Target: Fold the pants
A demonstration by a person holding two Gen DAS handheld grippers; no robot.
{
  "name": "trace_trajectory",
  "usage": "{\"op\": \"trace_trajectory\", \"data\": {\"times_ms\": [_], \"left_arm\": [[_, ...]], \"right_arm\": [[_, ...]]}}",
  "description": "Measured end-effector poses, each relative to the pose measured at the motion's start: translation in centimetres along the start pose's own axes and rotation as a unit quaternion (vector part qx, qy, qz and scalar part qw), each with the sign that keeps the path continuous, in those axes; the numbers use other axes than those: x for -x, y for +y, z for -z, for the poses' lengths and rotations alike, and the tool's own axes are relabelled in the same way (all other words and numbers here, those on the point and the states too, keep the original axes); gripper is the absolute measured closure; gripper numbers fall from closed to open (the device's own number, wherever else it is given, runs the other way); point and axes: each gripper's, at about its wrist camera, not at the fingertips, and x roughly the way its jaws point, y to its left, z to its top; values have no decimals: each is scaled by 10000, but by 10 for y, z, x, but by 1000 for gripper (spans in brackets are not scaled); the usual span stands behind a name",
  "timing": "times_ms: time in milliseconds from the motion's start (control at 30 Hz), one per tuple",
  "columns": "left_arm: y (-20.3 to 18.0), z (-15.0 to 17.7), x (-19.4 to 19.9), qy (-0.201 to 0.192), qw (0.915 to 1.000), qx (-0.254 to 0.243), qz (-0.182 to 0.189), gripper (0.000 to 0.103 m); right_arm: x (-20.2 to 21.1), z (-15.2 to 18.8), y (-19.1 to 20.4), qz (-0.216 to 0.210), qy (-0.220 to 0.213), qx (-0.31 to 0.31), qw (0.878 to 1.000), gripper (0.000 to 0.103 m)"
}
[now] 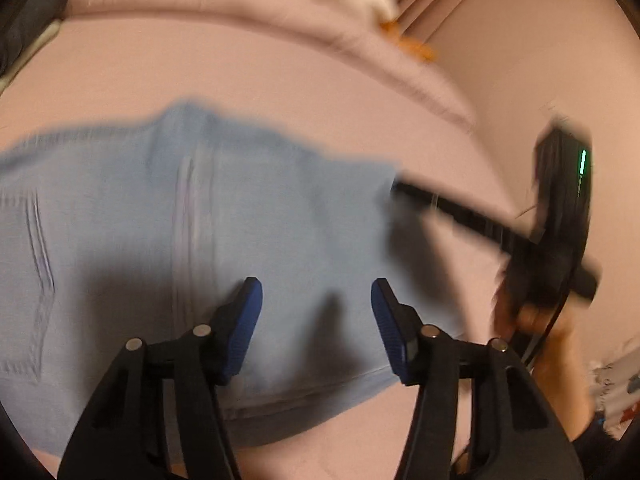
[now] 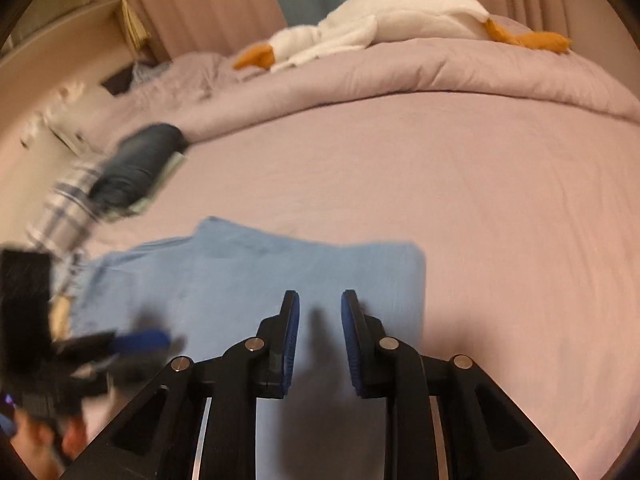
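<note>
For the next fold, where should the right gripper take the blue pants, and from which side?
Probably the free right-hand corner of the blue pants, approached from the bare sheet beside it. The edge there lies flat and exposed, so one finger could slip under; the right gripper hovers open nearby.

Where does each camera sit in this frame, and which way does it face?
Left wrist: on the left gripper, angled down at light-blue pants on the pink bed sheet; right gripper and a hand show blurred.
Right wrist: on the right gripper, facing the bed's goose plush; left gripper at left.
Shared: pants, sheet, both jaws open and empty.
</note>
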Motion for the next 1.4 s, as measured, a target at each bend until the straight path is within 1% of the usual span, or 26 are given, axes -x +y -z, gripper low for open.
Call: {"op": "trace_trajectory", "data": {"times_ms": [33,67,100,167,233,300,433,500,567,600,633,667,767,833,867,900,933,967,1000,1067,1133,1200,1233,1267,1333,1400], "left_arm": [[6,5,-2,-60,10000,6,-51,62],[10,9,1,-155,9998,-6,-99,74],[15,12,4,-140,9998,49,-100,78],[28,19,10,-127,9997,198,106,78],[31,22,13,-143,9997,159,140,78],[33,21,12,-137,9997,173,108,78],[21,10,5,-128,9996,243,106,77],[16,6,5,-134,9993,305,138,77],[12,2,3,-130,9991,361,156,77],[13,4,5,-133,9991,382,161,77],[13,4,5,-140,9989,408,169,77],[14,3,5,-130,9987,449,180,77],[20,3,13,-86,9971,681,314,77],[27,8,29,-198,9935,976,547,68],[31,12,39,-315,9916,1063,667,55],[36,18,53,-445,9906,1160,582,20],[40,24,64,-570,9899,1242,387,5],[45,31,77,-773,9875,1330,347,2],[53,41,92,-963,9836,1441,495,2],[68,56,112,-1132,9772,1705,574,1],[86,73,128,-1301,9699,2019,406,1],[104,90,138,-1427,9606,2373,240,1],[118,101,142,-1468,9532,2636,209,1],[126,107,144,-1506,9477,2799,280,1],[139,118,151,-1745,9321,3108,638,2],[143,118,158,-1871,9251,3256,558,2]], "right_arm": [[-11,-1,-2,242,157,74,9996,82],[-17,6,-7,386,317,28,9987,92],[-28,5,-10,505,497,-42,9975,102],[-37,7,-22,490,543,-201,9971,103],[-30,8,-28,321,548,-384,9972,103],[-21,9,-28,322,537,-460,9970,103],[23,37,-2,116,166,-42,9998,103],[40,63,8,220,238,189,9993,103],[38,95,13,434,596,388,9965,103],[37,106,13,558,642,454,9953,103],[43,121,16,596,281,505,9966,103],[47,128,16,627,120,489,9968,103],[56,126,12,640,156,-70,9978,103],[68,126,12,467,113,-303,9984,102],[69,129,12,363,89,-345,9987,93],[75,133,13,269,36,-360,9990,88],[81,139,16,185,-31,-358,9992,78],[83,141,21,146,-60,-344,9993,74],[86,146,23,109,-90,-319,9994,74],[91,155,32,19,-137,-246,9996,74],[93,157,40,-33,-156,-146,9998,74],[92,152,42,-122,-169,-113,9997,74],[91,149,46,-165,-176,-113,9996,74],[89,146,50,-199,-183,-114,9996,74],[85,143,59,-324,-153,-71,9993,74],[82,143,69,-382,-117,48,9992,74]]}}
